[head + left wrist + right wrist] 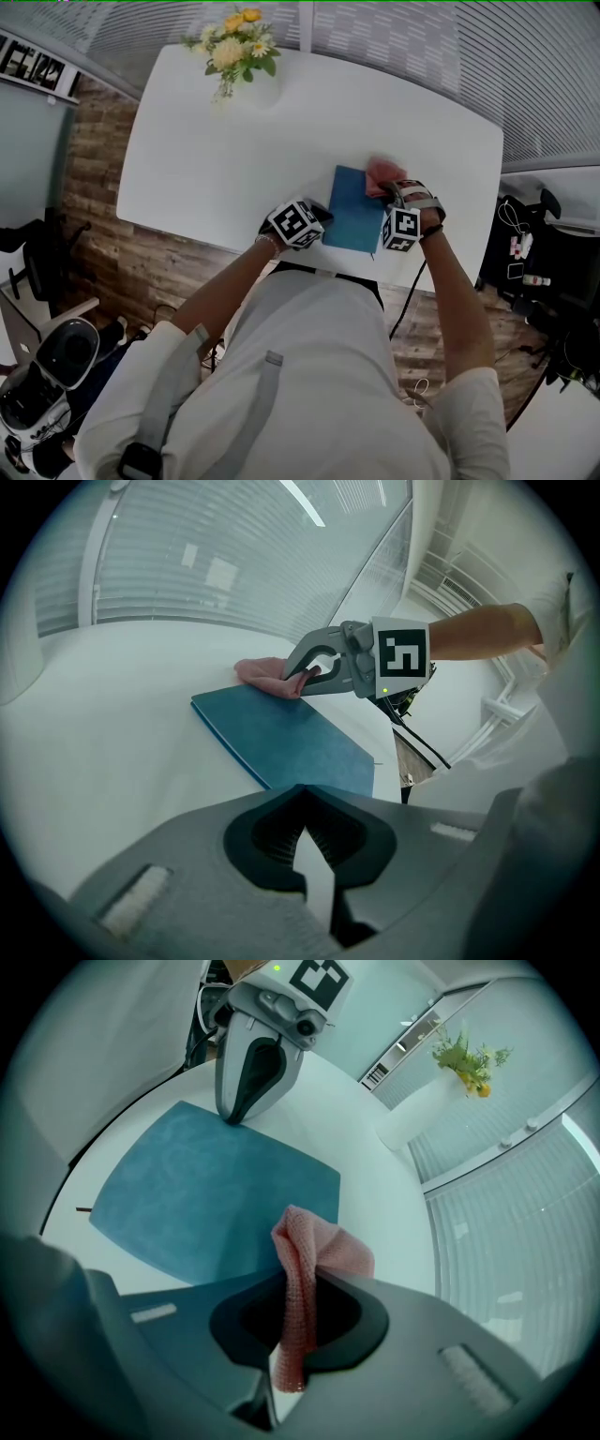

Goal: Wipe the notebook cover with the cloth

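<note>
A blue notebook (354, 208) lies closed on the white table (206, 169) near its front edge. My right gripper (398, 192) is shut on a pink cloth (309, 1260), whose bunched end sits at the notebook's far right corner (267, 672). In the left gripper view the right gripper (298, 677) leans low over that corner. My left gripper (319, 217) is shut with nothing between its jaws. Seen from the right gripper view, the left gripper (230, 1115) rests its tip on the notebook's (206, 1199) left edge.
A white vase of yellow flowers (239, 52) stands at the table's far edge, well away from the notebook. A black cable (417, 738) hangs off the front edge by the right arm. Wooden floor and chairs (47, 366) lie beyond the table.
</note>
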Motion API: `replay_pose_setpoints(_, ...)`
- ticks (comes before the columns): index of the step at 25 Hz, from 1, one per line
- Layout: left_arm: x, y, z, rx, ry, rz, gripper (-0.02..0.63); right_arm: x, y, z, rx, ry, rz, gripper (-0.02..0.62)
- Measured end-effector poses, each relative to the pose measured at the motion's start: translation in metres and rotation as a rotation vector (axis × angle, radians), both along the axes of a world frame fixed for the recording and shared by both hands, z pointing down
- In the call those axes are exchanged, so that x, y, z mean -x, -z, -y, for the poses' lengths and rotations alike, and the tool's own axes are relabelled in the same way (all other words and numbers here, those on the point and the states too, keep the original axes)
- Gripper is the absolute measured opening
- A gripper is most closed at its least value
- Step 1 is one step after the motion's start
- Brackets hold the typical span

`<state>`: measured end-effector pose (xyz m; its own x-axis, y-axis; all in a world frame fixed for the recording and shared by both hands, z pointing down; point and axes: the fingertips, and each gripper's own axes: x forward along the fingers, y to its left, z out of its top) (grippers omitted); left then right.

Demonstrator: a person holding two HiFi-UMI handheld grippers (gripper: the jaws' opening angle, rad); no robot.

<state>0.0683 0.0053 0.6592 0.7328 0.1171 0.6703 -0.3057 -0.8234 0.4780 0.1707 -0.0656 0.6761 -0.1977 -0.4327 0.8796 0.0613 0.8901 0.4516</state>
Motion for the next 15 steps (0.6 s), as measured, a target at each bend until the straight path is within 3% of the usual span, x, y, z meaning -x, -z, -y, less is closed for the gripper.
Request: replay_pose_setpoints(15,0.0005,0.0000,-0.0003,-0.002,0.000,0.000,-0.002,-0.0017,-0.0039,-0.0108,0.012,-0.017,0.011,0.006)
